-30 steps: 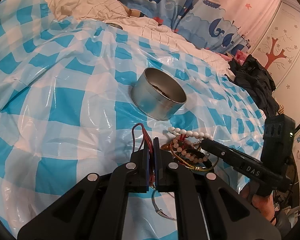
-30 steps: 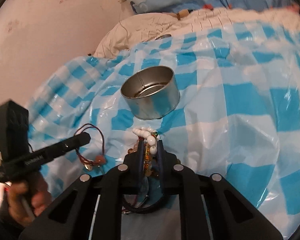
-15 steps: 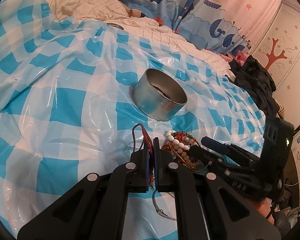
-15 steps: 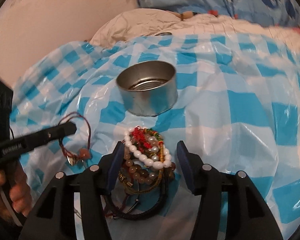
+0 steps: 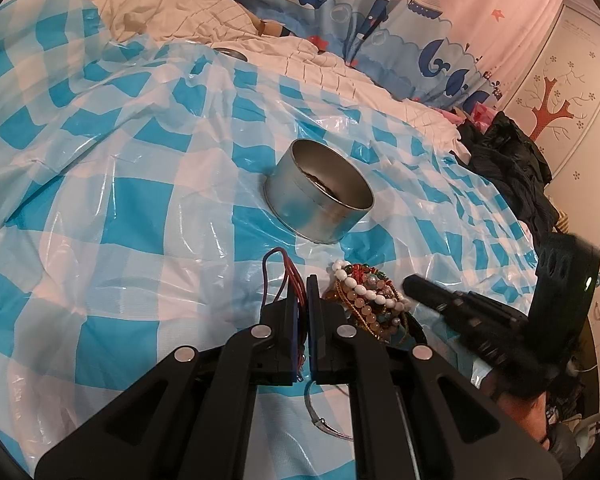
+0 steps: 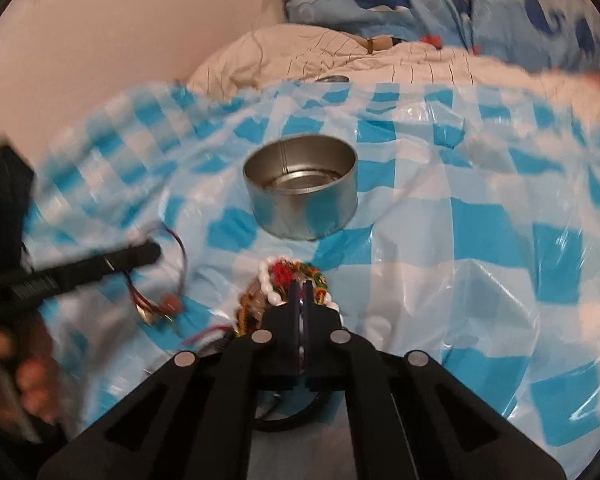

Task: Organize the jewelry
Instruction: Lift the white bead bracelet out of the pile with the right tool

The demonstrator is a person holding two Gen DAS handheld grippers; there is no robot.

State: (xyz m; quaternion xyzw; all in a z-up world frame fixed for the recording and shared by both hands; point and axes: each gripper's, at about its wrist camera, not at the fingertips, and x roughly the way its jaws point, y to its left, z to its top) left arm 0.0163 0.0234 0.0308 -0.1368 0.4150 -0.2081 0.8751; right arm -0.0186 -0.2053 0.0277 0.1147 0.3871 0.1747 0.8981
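Left-wrist view first: left tongs (image 5: 303,280) are clenched on a red cord bracelet (image 5: 279,270); the bead pile (image 5: 366,296) lies at 3 o'clock beside them, the open tin (image 5: 320,200) at 12 o'clock. Lift the cord high to clear the tin's rim. Right-wrist view, blurred: right tongs (image 6: 300,286) are pressed together in the bead pile (image 6: 274,284), grasp uncertain. Checked plastic sheet (image 6: 480,240) offers open room at 3 o'clock.

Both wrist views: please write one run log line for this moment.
left gripper: shut on red cord bracelet | right gripper: shut at bead pile | tin: upright
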